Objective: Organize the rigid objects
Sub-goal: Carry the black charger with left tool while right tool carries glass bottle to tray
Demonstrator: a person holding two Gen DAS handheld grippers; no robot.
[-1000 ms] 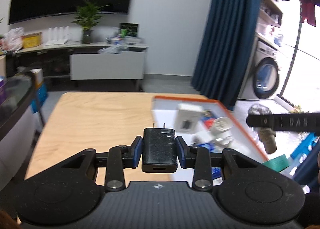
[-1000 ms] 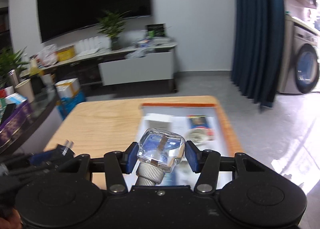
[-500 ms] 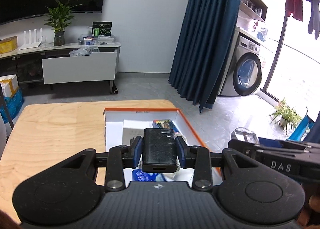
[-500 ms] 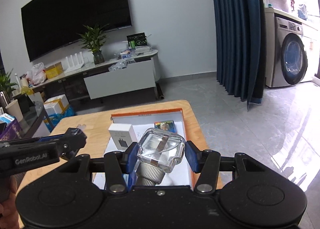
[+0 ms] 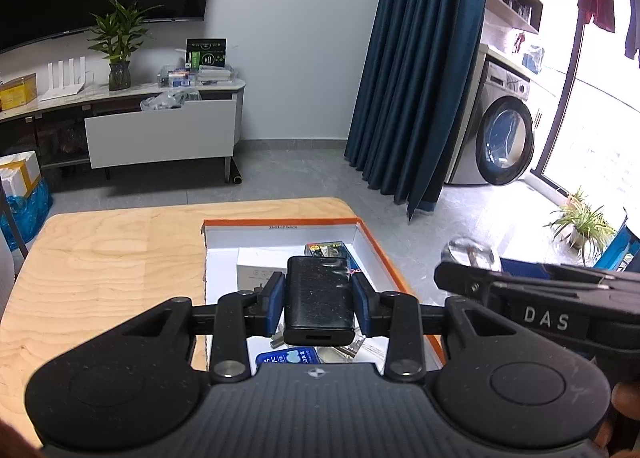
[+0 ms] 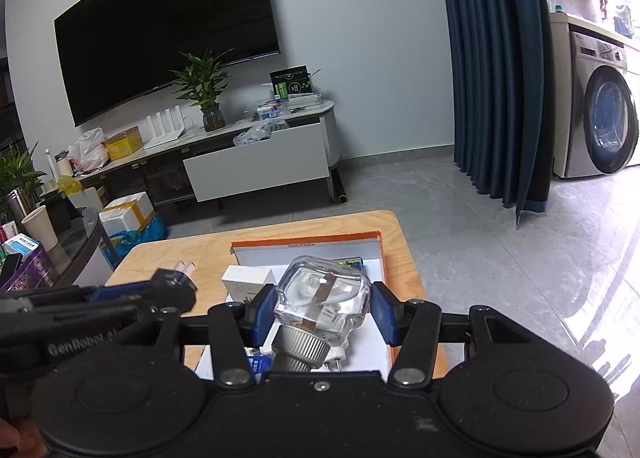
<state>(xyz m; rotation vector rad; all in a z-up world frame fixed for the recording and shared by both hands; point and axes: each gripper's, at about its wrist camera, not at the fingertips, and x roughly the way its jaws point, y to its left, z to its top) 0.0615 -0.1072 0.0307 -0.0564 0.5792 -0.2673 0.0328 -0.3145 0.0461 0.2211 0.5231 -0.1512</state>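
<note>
Left hand-held gripper (image 5: 319,303) — closed on a charger (image 5: 319,298), blue pads pressed flat against its two long sides, prongs pointing away toward 12 o'clock, socket end facing back. Held above the box (image 5: 280,223), probably so it can go down into free space among the contents. Charger black, matte, finely speckled, a rounded-edge brick; easy to pinch across its flat faces.

Right hand-held gripper (image 6: 320,312) — clamped on a bottle (image 6: 322,294), pads against its rounded shoulders, cap (image 6: 298,346) pointing back toward 6 o'clock. Also over the box, at its right half. Clear glass, squarish with soft corners, thick walls, a strip visible inside; cap silvery and ribbed. Glass likely slippery, so a grip across the wide body makes sense.

Box orange-rimmed, white inside, shallow, lying on the right part of the pale plywood tabletop (image 5: 100,258). Inside: a white carton (image 6: 248,278) at 11 o'clock of the bottle, a dark printed packet (image 5: 326,248) near the far wall, a blue packet (image 5: 286,358) at the near end. Other small pieces below the fingers too hidden to name.

Judging by this, both items about to be set in; neither released yet.
</note>
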